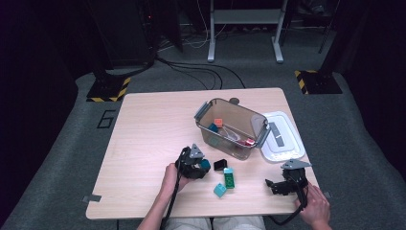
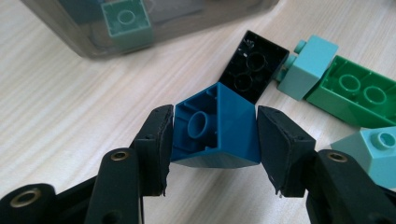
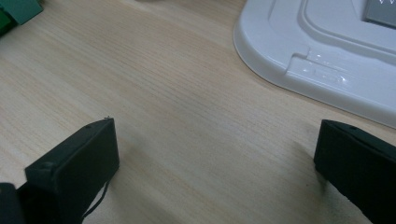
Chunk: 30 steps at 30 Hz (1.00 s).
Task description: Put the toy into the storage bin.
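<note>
My left gripper [image 2: 215, 135] is shut on a dark blue brick [image 2: 217, 128], whose hollow underside faces the camera, tilted just above the table. In the high view the left gripper [image 1: 203, 166] sits at the table's front middle with the blue brick [image 1: 206, 164] at its tip. A black brick [image 2: 254, 65] lies just beyond, underside up. To its right lie a pale teal brick [image 2: 310, 65], a green brick [image 2: 359, 93] and a second pale teal brick [image 2: 376, 154]. My right gripper [image 3: 215, 158] stands open over bare wood, seen at the front right [image 1: 272, 184].
A clear plastic bin [image 1: 256, 122] holding several bricks stands at the table's middle, close beyond the left gripper. Its white lid [image 1: 282, 136] lies flat to the right, just past the right gripper, shown as the lid's edge [image 3: 322, 70]. The table's left half is bare wood.
</note>
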### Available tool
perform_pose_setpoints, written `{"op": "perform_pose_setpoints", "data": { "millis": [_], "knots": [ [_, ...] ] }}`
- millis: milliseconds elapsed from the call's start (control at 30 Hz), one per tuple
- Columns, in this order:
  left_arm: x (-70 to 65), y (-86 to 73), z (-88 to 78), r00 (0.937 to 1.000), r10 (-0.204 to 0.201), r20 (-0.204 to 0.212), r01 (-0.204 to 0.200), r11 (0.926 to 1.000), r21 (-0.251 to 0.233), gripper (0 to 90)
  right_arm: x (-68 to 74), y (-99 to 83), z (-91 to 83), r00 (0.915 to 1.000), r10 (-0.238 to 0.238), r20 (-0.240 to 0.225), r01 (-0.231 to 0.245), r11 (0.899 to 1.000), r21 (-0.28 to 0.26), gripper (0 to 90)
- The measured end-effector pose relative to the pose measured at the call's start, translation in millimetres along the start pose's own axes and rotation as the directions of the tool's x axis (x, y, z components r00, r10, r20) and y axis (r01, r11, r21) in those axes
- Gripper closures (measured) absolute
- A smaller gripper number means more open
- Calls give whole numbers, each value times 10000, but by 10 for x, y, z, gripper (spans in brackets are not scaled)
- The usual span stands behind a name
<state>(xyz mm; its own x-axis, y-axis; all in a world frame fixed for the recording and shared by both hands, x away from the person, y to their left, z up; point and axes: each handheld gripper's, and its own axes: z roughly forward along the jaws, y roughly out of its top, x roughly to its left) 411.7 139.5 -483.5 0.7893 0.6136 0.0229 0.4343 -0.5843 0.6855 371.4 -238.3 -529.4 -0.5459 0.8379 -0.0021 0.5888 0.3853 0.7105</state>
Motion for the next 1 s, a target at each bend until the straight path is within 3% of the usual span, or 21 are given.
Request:
{"op": "perform_pose_setpoints", "data": {
  "millis": [367,633,767,1000],
  "knots": [
    [82,184,-187,9990,69,-452,-83,9995,-313,478,0,0,0,10000,2,-1,-2,10000,1,0],
    [131,308,-271,9973,124,-720,-144,9995,-270,477,0,0,0,10000,1,0,-1,10000,-3,0],
    [179,433,-331,9965,41,-834,-80,9989,-466,478,1,0,0,10000,10,1,-10,10000,-4,0],
    [213,640,-395,9939,324,-1058,-374,9982,-459,477,0,0,0,10000,7,1,-7,10000,-5,0]
  ]
}}
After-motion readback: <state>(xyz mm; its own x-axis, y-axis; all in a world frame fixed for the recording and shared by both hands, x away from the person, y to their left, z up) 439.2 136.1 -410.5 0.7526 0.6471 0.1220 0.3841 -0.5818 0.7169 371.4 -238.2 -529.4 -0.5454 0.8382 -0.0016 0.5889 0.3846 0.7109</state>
